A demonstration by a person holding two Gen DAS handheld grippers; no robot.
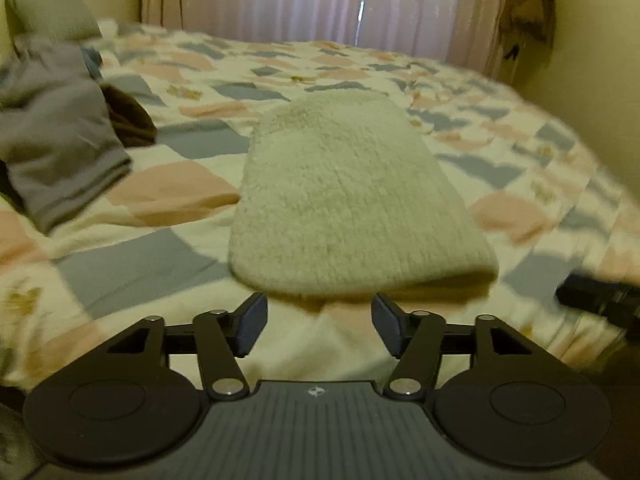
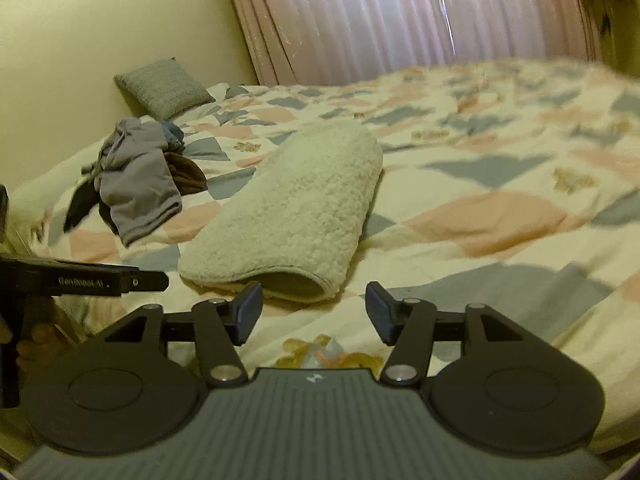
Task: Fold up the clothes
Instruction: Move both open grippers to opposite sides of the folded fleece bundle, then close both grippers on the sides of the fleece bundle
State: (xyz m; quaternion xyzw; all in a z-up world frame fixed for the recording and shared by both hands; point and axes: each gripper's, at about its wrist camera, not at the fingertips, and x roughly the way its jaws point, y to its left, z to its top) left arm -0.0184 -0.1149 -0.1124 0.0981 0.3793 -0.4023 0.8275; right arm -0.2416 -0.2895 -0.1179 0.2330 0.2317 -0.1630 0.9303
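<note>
Both tongs stood open over the near edge of the bed (image 1: 132,248), with nothing between their jaws. The left tongs (image 1: 319,322) hung closest to the work: the cream fleece garment (image 1: 352,200) began just beyond their tips, its near hem almost square to them, and its long axis ran straight away from the near edge toward the curtain (image 1: 280,4). From the right tongs (image 2: 314,312) the same garment (image 2: 296,208) lay ahead and to the left, its open hem facing them and its length slanting off to the right toward the far edge. I judged the left hand the nearer of the 2, so any fold would likely turn on lifting that near hem and carrying it along the long axis. Farther off, by the bed's left edge, a heap of grey clothes (image 2: 136,184) waited unfolded, with a grey cushion (image 2: 164,88) beyond it against the wall.
</note>
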